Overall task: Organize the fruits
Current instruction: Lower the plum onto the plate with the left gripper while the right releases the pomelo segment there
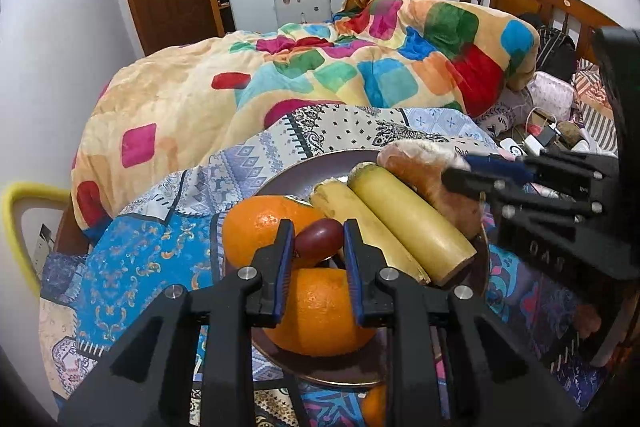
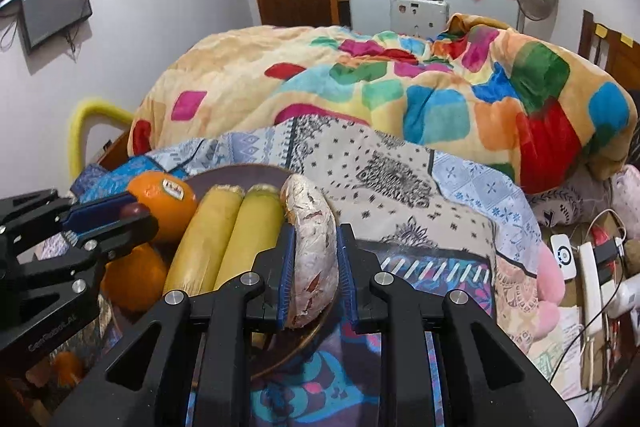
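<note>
Left tool (image 1: 317, 241) sits low centre in my left wrist view, fingers apart, with one dark red grape-like fruit (image 1: 319, 238) between the tips; I can't tell if the pads touch it. It lies on top of two oranges (image 1: 264, 227) stacked in the brown plate (image 1: 280, 183), one in front of the other; a third orange (image 1: 374, 405) shows at the bottom edge, below the plate rim. Two yellow cane-like sticks (image 1: 408, 223) lie side by side on the plate, just right of the oranges, touching each other. One wrapped bread roll (image 2: 314, 247) stands on edge at the plate's right rim, against the sticks. Right tool (image 2: 312, 267), low centre in my right wrist view, is clamped on that roll, blue pads (image 2: 286, 267) on both flat faces. In the left view the right tool enters from the right edge, mid-height, onto the roll. In the right view one orange carries a sticker (image 2: 175, 188). The plate rests on a patterned bedsheet (image 2: 392, 167), with one colourful blanket (image 1: 340, 67) bunched in the middle of the frame behind it.
</note>
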The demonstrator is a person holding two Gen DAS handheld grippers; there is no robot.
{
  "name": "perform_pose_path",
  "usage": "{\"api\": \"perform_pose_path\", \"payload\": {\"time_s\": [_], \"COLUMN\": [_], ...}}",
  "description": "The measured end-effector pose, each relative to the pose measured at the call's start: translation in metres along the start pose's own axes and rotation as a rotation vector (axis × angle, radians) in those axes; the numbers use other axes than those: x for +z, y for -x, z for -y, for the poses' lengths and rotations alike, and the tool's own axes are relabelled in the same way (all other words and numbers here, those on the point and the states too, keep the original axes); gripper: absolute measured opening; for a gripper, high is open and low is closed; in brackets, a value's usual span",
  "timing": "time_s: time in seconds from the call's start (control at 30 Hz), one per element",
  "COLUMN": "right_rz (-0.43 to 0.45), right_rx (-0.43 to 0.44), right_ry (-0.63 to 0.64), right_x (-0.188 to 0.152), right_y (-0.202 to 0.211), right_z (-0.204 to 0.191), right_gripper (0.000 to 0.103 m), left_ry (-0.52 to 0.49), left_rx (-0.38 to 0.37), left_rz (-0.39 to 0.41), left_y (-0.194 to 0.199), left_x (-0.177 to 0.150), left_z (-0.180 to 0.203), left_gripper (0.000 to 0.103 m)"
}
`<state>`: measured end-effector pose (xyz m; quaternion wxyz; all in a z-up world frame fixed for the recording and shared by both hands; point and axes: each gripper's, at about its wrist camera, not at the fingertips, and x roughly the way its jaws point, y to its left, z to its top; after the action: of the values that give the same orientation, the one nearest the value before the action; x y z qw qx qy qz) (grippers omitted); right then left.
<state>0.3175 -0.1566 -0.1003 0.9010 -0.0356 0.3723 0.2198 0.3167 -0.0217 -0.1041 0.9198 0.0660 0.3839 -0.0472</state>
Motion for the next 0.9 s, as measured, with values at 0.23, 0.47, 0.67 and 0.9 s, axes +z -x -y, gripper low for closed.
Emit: {"api": "perform_pose_path", "payload": {"time_s": [0.23, 0.47, 0.67, 0.9], "right_rz": [-0.015, -0.04, -0.001, 0.079], "right_rx": [-0.002, -0.018, -0.023, -0.012], "right_ry": [0.024, 0.041, 0.064, 0.082], "right_x": [-0.001, -0.005, -0.006, -0.009], "right_y": [-0.001, 0.0, 0.027, 0.071], "right_z": [-0.003, -0.004, -0.01, -0.027], "right_gripper": [0.023, 0.026, 0.026, 0.034], "left_ry": [0.006, 0.016, 0.046, 0.064], "left_rx": [-0.009, -0.004, -0.011, 0.004], "left_rz": [-0.003, 0.001, 0.011, 0.055], "left_y": [0.0, 0.008, 0.027, 0.073], "left_x": [0.0, -0.003, -0.005, -0.016], "left_z": [0.001, 0.003, -0.006, -0.014], "left_gripper": [0.029, 0.051, 0.052, 0.057]}}
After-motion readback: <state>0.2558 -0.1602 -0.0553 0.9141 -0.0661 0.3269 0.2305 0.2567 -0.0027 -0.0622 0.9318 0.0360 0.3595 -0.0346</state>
